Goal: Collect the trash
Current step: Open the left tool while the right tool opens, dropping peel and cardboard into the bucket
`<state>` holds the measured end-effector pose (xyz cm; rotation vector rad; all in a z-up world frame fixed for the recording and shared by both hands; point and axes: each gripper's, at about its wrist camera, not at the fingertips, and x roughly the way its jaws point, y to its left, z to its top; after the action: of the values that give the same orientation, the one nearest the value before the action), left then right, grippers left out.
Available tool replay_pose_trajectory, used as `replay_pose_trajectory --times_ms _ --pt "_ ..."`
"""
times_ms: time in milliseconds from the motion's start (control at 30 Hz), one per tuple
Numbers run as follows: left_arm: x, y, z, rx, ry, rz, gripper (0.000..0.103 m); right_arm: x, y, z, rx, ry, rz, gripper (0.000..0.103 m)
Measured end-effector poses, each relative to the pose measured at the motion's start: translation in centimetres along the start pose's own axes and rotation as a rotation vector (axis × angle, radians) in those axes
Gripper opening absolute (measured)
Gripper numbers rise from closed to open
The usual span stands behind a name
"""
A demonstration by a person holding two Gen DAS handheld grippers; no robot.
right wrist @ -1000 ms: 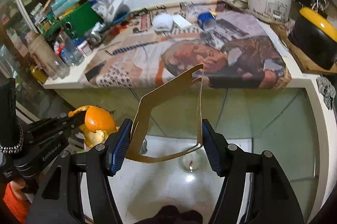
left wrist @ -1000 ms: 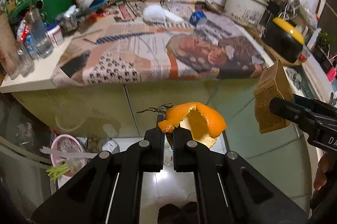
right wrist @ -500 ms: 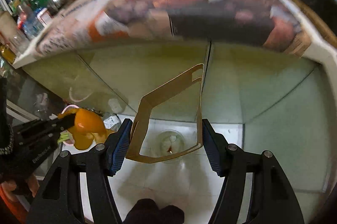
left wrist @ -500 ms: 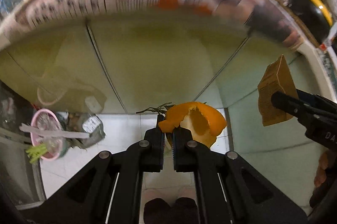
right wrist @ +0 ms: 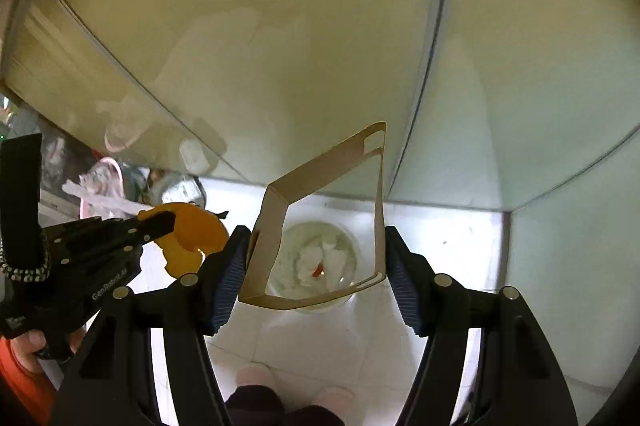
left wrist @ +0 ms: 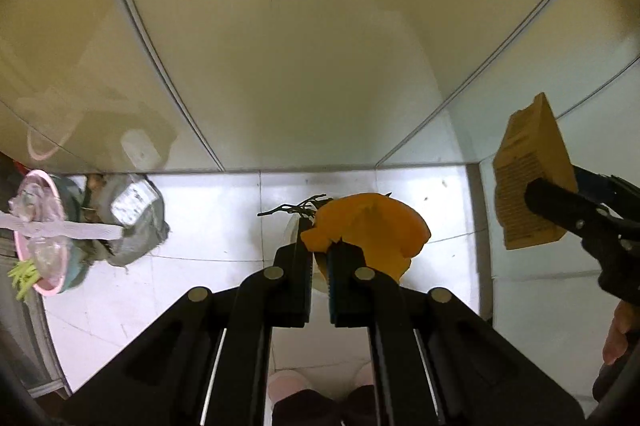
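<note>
Above the bin [right wrist: 316,262], both tongs point steeply down, left [left wrist: 319,254] clamping orange peel [left wrist: 372,230], right [right wrist: 316,258] pinching cardboard box [right wrist: 320,214].

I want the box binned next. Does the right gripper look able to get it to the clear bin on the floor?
Probably yes. The right gripper holds the open box above the clear bin, seen through the box, with nothing between. The left gripper with its orange peel is off to the side.

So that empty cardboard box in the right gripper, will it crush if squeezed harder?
Probably. The cardboard box is an open, thin-walled sleeve, already skewed between the right gripper pads, so it likely folds flat. It looks light and should drop easily.
</note>
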<state>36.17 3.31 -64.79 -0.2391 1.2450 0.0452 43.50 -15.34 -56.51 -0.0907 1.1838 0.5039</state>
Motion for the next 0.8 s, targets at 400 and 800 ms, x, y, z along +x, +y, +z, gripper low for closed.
replay_pose_trajectory --times_ms 400,800 --pt "16.2 0.7 -3.7 0.113 0.097 -0.009 0.005 15.7 -0.6 -3.5 -0.071 0.174 0.07 0.064" --pt "21.9 1.6 -5.0 0.123 0.133 -0.058 0.024 20.5 -1.5 -5.8 -0.08 0.253 0.101 0.065"
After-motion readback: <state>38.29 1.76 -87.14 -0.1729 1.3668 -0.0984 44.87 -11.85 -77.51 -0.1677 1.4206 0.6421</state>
